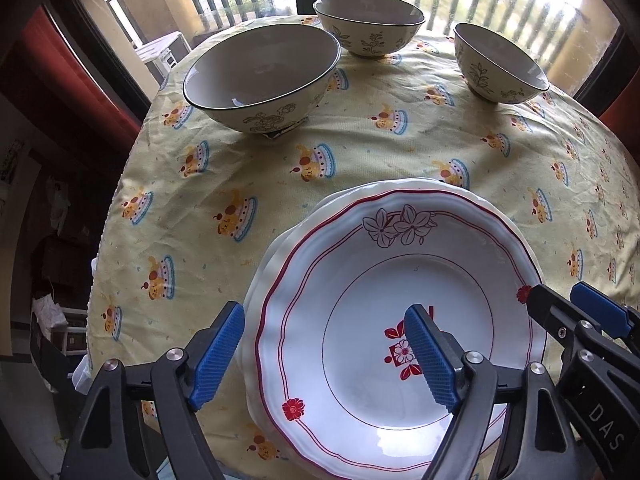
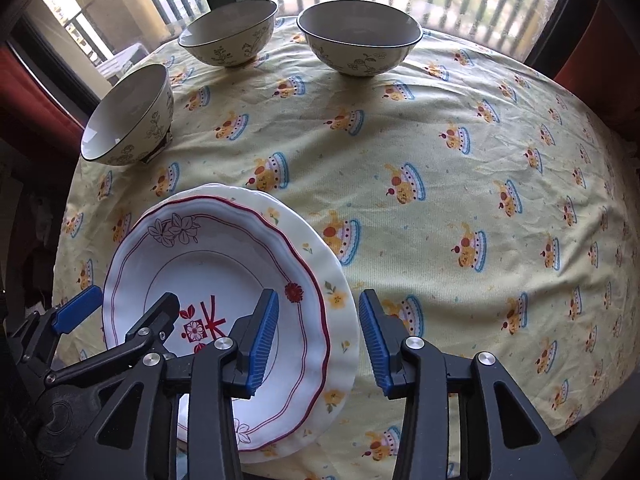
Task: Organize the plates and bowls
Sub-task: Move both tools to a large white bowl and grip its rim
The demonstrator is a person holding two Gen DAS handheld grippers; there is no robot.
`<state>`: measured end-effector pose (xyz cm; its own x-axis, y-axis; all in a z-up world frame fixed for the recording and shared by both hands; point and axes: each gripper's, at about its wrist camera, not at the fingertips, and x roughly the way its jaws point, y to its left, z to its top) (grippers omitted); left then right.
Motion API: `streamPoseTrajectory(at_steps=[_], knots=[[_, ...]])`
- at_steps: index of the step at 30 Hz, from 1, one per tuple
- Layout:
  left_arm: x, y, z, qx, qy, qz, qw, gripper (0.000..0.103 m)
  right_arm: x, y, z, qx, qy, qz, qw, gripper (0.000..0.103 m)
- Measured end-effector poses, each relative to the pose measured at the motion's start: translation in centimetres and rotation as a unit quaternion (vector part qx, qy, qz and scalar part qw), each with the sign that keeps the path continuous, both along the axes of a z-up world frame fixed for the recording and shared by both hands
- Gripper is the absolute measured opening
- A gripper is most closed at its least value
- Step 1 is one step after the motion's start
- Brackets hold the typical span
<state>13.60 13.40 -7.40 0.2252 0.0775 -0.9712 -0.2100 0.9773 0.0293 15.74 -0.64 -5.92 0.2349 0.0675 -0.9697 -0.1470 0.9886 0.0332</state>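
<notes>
**Both grippers spread wide at the plate stack, three bowls along the far edge**

Your left gripper [image 1: 324,354] is gaping wide, holding nothing: one blue pad sits outside the left rim of the red-trimmed plate [image 1: 360,264], the other hangs over its centre. Your right gripper [image 2: 318,336] is open too, and it straddles the right-hand rims, with its left finger over the red-trimmed plate and its right finger out past the flowered plate [image 2: 340,320] underneath. I can't tell whether any pad is actually touching china.

That stack of two sits at the near edge of the table, on the yellow tablecloth [image 2: 460,200], the red-trimmed plate resting on the wider cream one.

Look up the table: three bowls, all upright and well apart from each other. The largest bowl [image 1: 260,76] stands by the left edge, the middle bowl [image 1: 370,24] at the far edge near the window [image 1: 500,0], and the small bowl [image 1: 498,64] toward the far right.
</notes>
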Motion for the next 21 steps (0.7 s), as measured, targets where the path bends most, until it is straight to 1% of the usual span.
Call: streamPoseTrajectory(at_steps=[1,4,7,9,13,16,21], knots=[[0.0,0.1,0.3,0.001,-0.001,0.008,1.0,0.084,0.2,-0.2,0.2,0.006,-0.003,0.003,1.0,0.057],[0.1,0.2,1.2,0.011,-0.009,0.021,0.9997,0.088,0.9,-0.8,0.7,0.027,-0.009,0.019,0.999,0.064],[0.2,0.1,2.2,0.024,-0.015,0.038,0.9989,0.089,1.4,-1.1,1.3,0.043,-0.016,0.029,0.999,0.069],[0.5,0.2,3.0,0.025,-0.023,0.05,0.9981,0.089,1.8,-1.1,1.9,0.05,-0.018,0.038,0.998,0.07],[1.3,0.9,4.0,0.026,-0.037,0.059,0.9972,0.089,2.7,-0.9,3.1,0.062,-0.037,0.053,0.996,0.072],[2.2,1.7,4.1,0.021,-0.041,0.054,0.9975,0.09,3.5,-0.1,3.4,0.061,-0.044,0.056,0.996,0.072],[4.1,3.8,3.6,0.008,-0.046,0.037,0.9982,0.09,4.8,1.4,3.3,0.065,-0.045,0.038,0.996,0.072]])
